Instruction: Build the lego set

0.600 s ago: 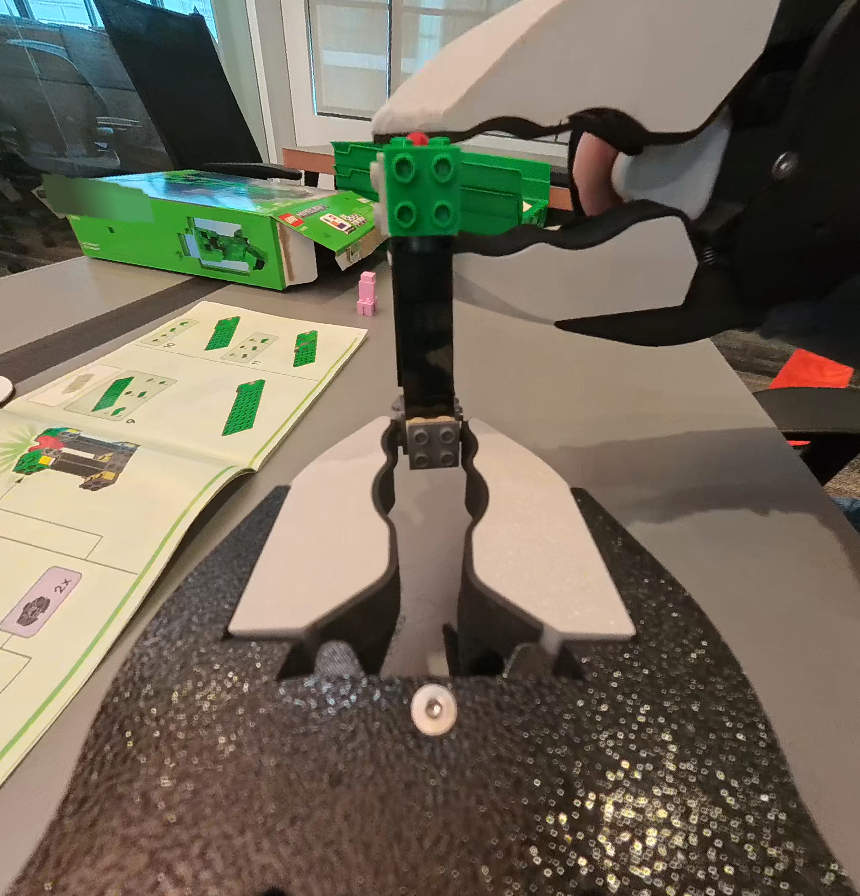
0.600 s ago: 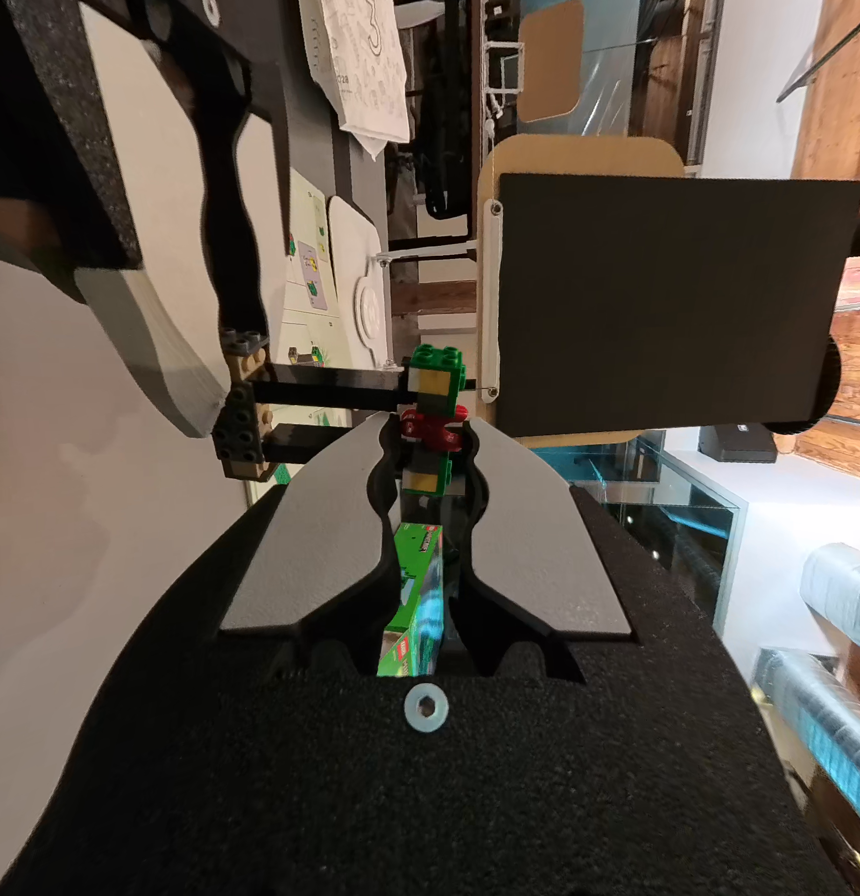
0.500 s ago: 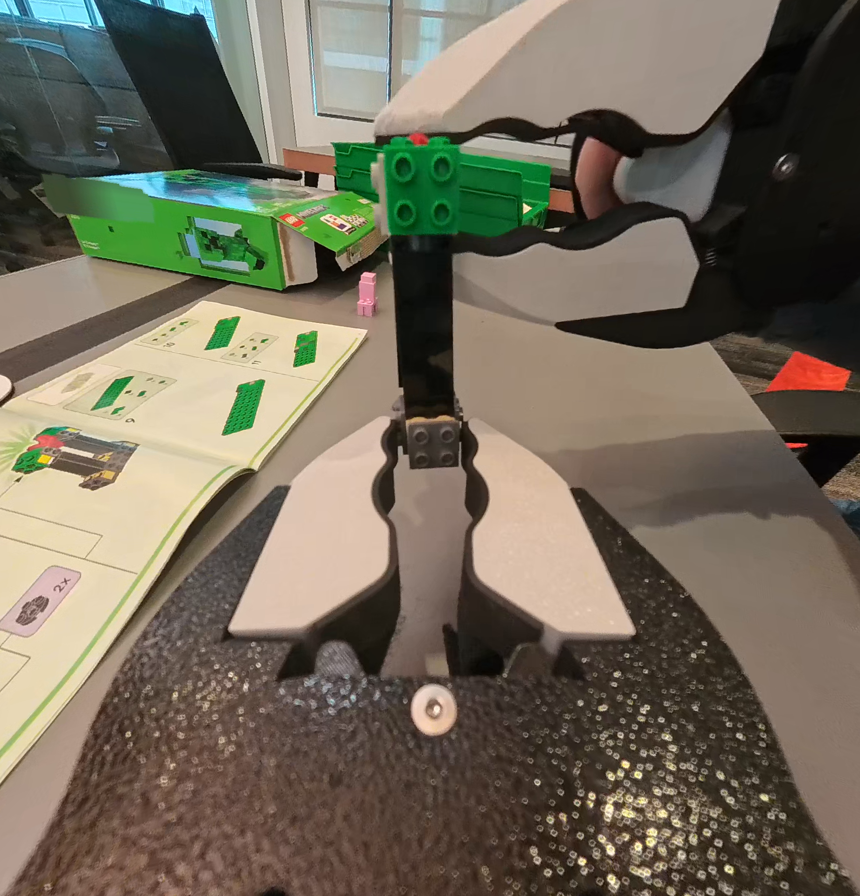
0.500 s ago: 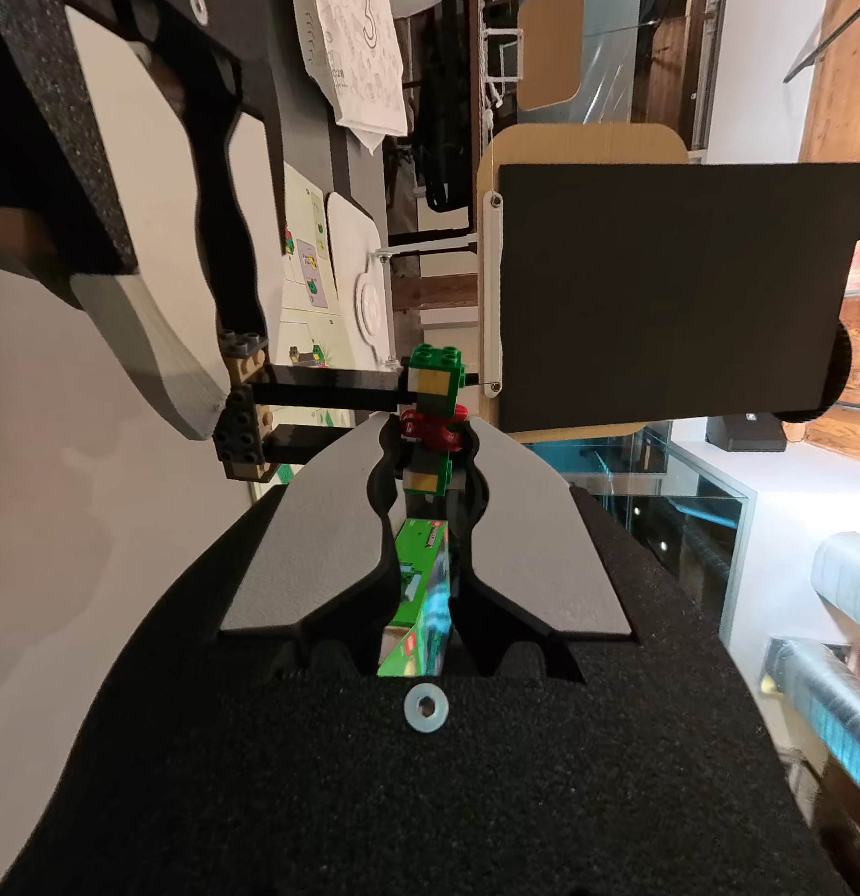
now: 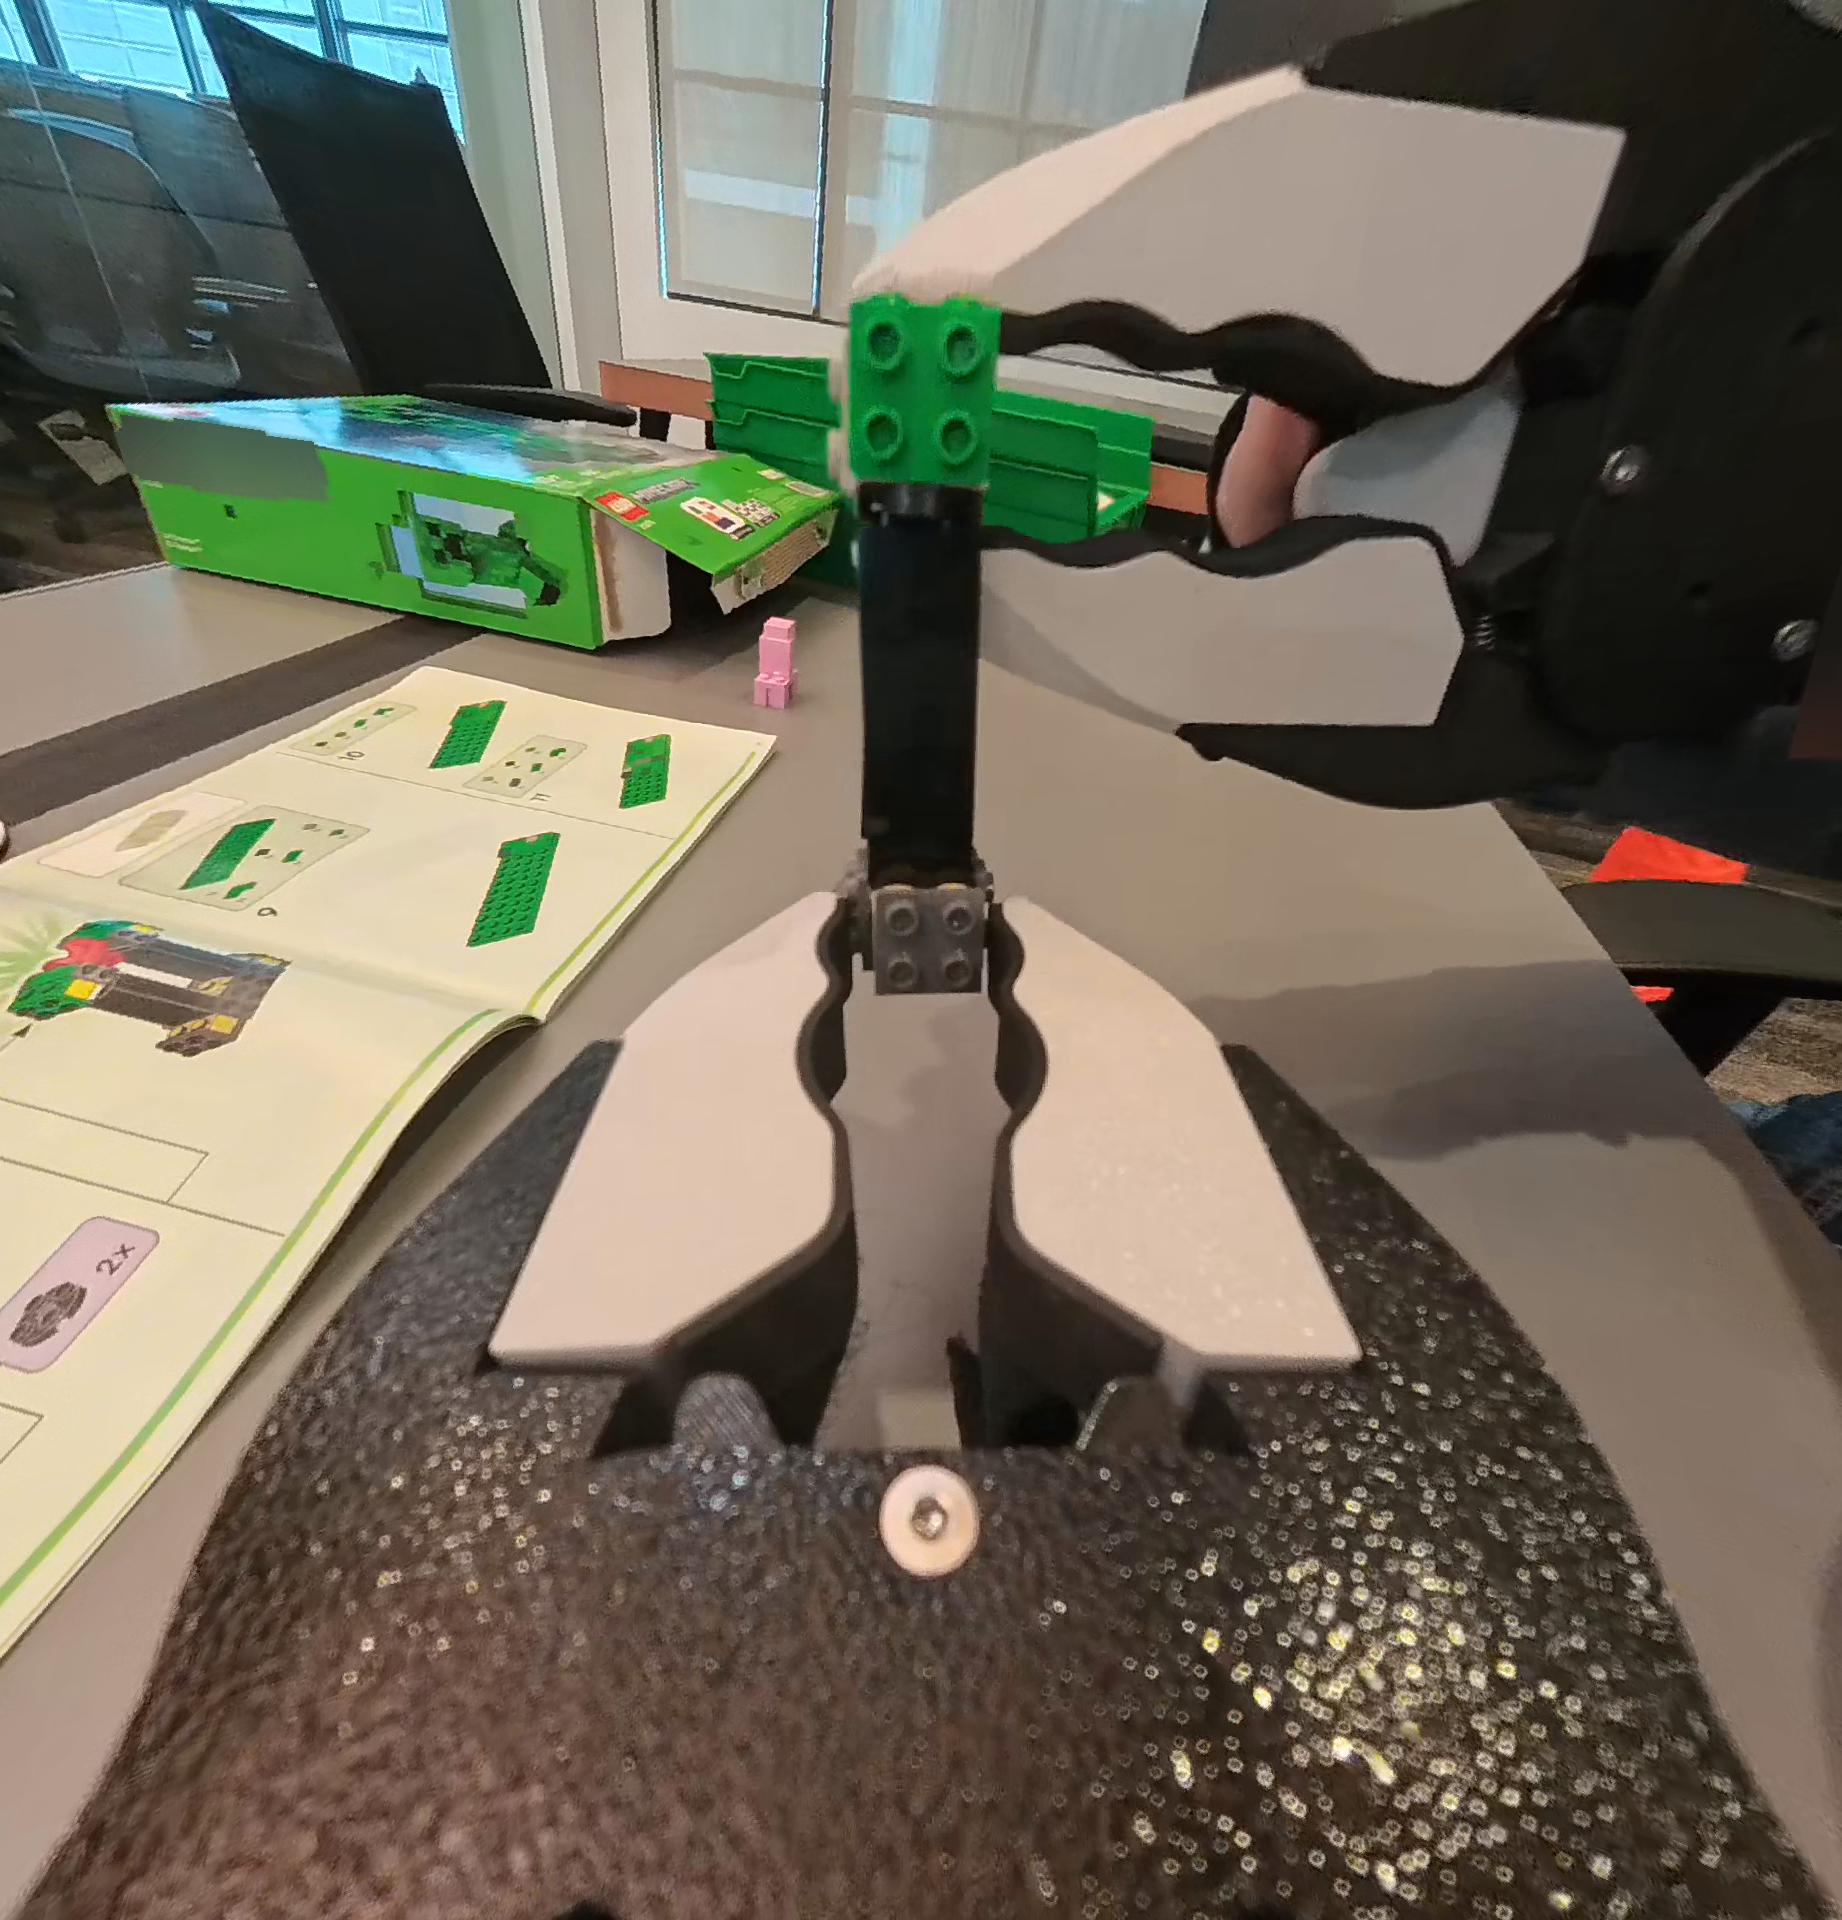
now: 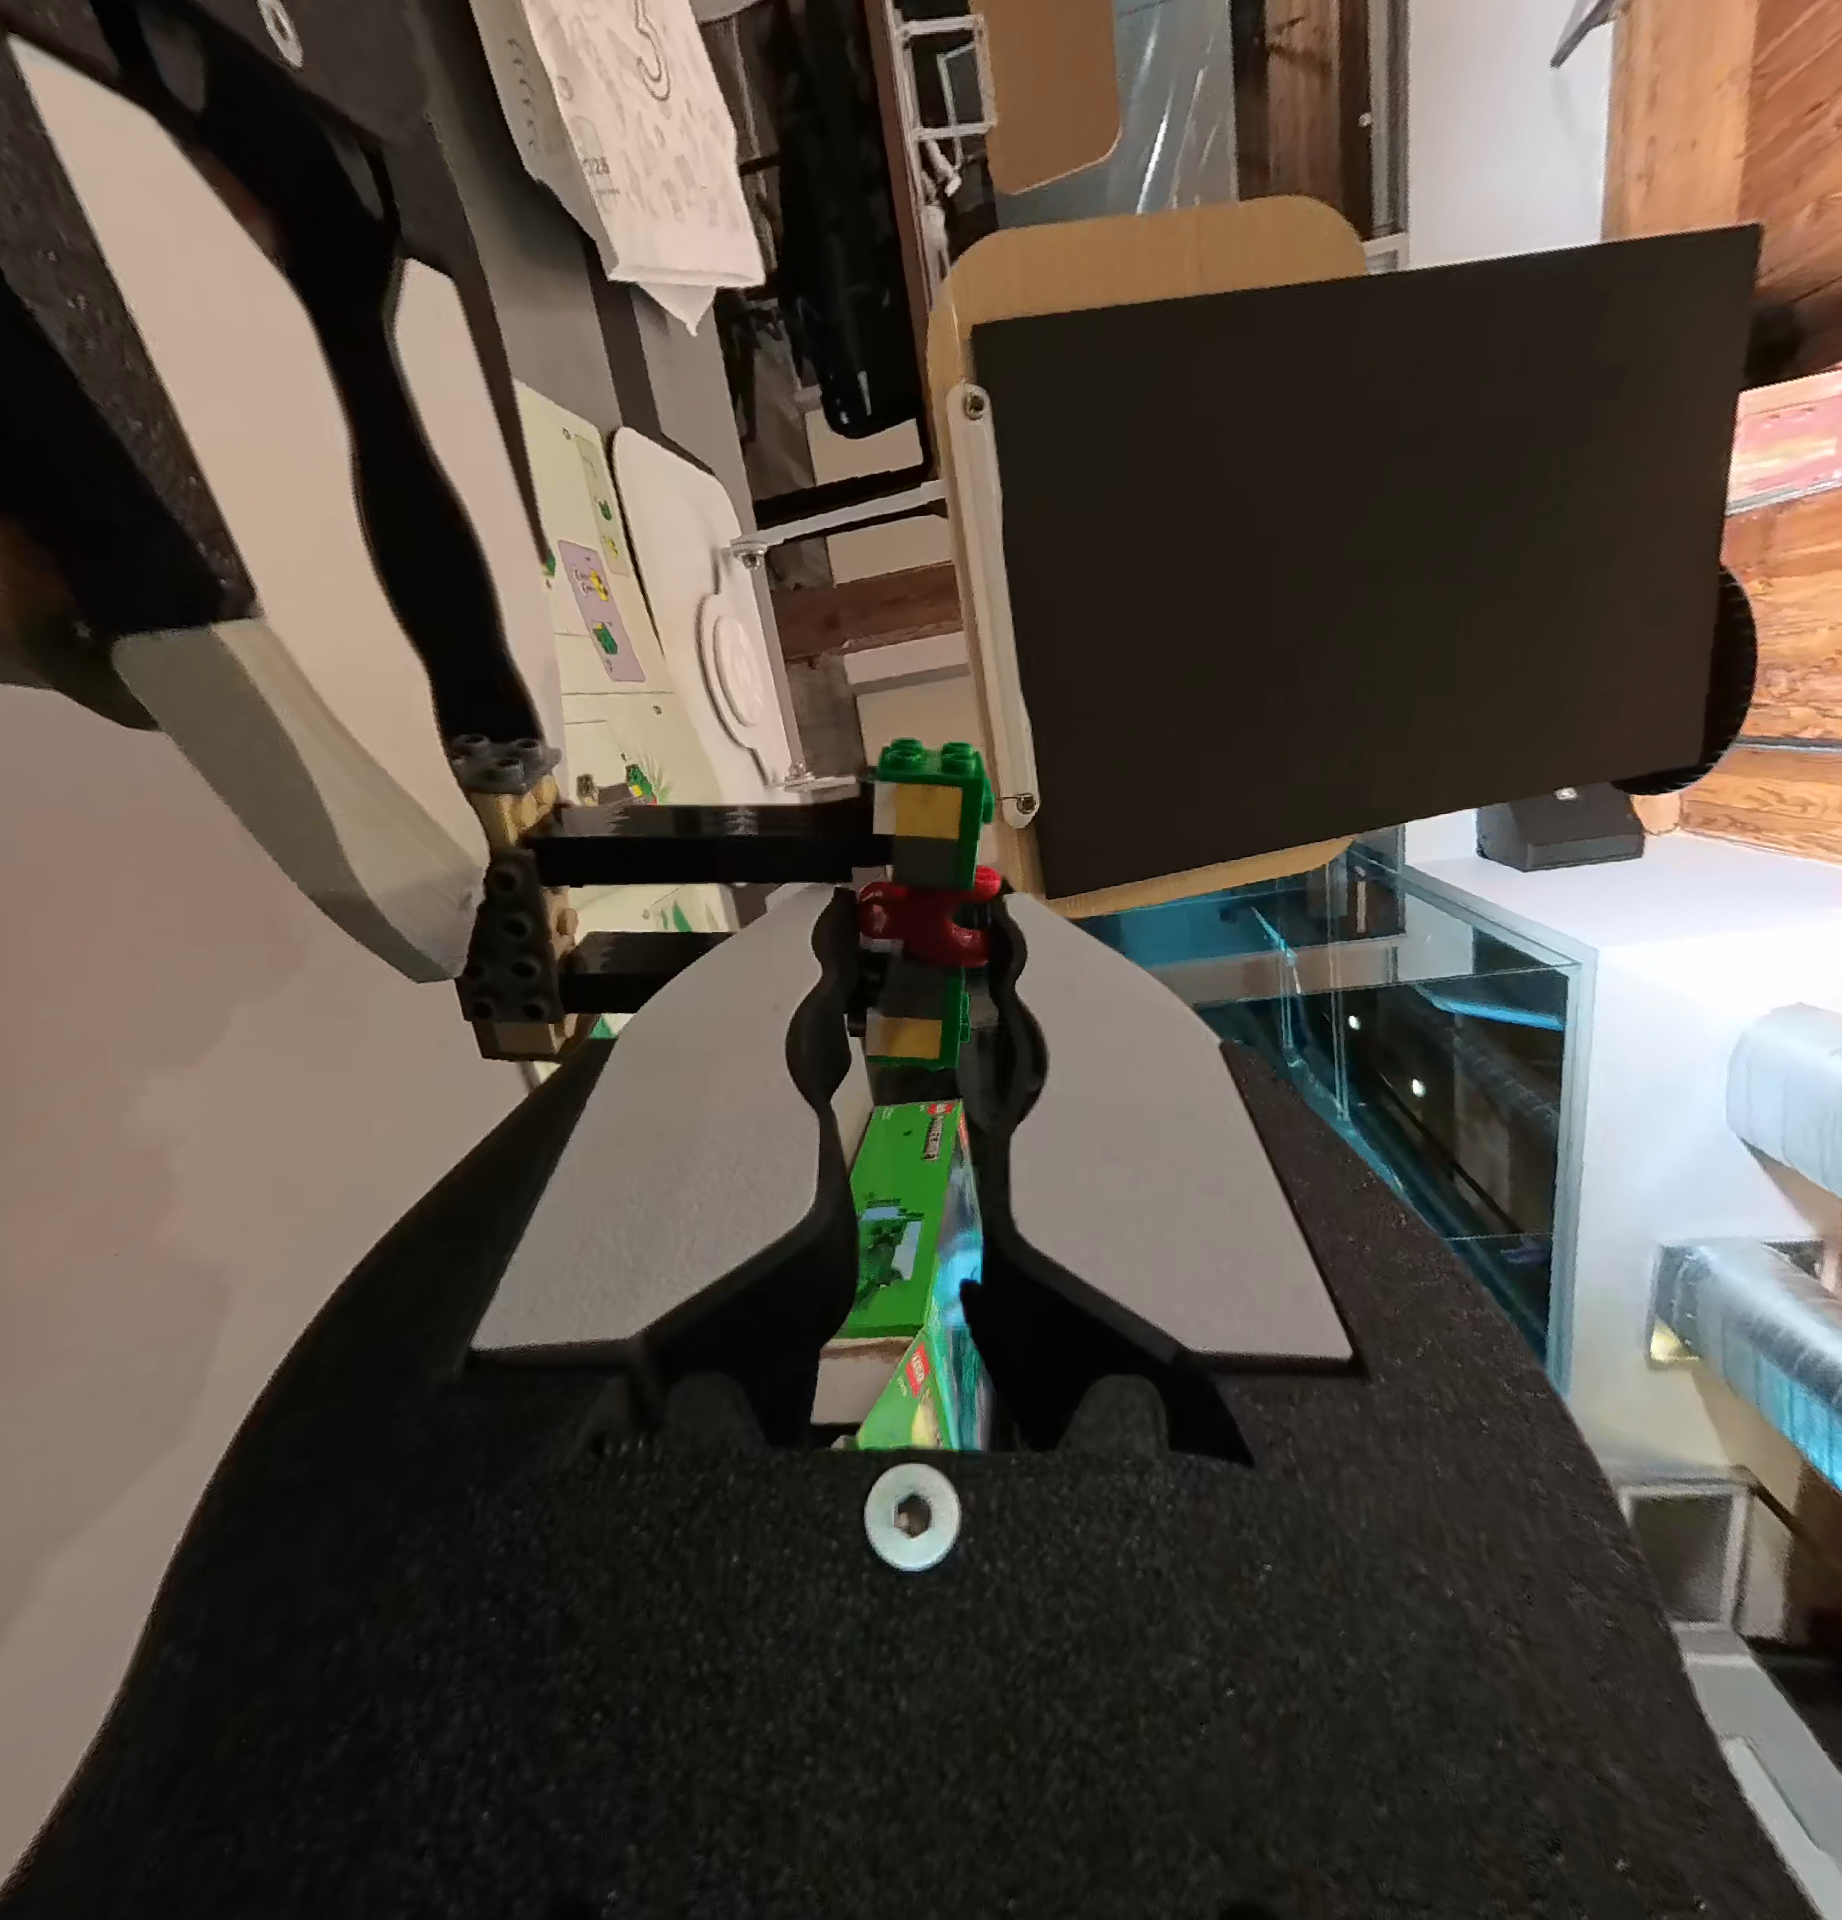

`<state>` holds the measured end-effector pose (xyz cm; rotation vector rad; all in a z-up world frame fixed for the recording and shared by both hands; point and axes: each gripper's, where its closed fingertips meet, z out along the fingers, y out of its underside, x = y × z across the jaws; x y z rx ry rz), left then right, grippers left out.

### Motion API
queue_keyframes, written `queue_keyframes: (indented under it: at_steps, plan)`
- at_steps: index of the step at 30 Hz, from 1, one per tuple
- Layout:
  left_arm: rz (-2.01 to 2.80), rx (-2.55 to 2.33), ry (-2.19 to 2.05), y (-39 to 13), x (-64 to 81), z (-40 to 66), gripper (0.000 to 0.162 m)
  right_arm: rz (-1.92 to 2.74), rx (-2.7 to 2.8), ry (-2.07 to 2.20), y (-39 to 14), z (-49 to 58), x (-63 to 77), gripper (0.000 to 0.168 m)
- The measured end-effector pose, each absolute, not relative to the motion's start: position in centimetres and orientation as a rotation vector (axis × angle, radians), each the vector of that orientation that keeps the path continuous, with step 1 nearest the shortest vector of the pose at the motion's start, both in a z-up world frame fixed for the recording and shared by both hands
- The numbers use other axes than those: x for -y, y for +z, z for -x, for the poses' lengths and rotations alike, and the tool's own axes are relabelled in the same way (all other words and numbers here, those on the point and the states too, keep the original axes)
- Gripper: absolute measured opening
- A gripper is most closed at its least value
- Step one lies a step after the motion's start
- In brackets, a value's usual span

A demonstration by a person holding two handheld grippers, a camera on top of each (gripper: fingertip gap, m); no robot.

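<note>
a smooth grey worktop (image 5: 1260,935) stands before bright windows. toward its left edge a glossy paper instruction booklet (image 5: 273,935) lies open; behind it, by the far edge, a green cardboard box (image 5: 397,520) lies on its side with an end flap open, its contents hidden, and a small pink figure (image 5: 776,662) stands nearby. the lego build (image 5: 919,665) is held above the worktop's middle, long black beams pointing away from the left gripper (image 5: 922,940), whose jaws are nearly closed, pinching its studded grey end. the right gripper (image 6: 922,940), jaws likewise narrow, grips the green blocky end.
</note>
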<state>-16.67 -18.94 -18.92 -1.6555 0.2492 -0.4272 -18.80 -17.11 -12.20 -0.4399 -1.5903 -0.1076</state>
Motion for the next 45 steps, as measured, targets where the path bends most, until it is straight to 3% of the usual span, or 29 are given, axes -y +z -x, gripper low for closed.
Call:
queue_keyframes:
  at_steps: [45]
  plan:
    - [1.607, -0.25, -0.445, -18.36, 19.01, 16.66, 0.024, 0.371, 1.7, -0.109, -12.33, 18.55, 17.57, 0.031]
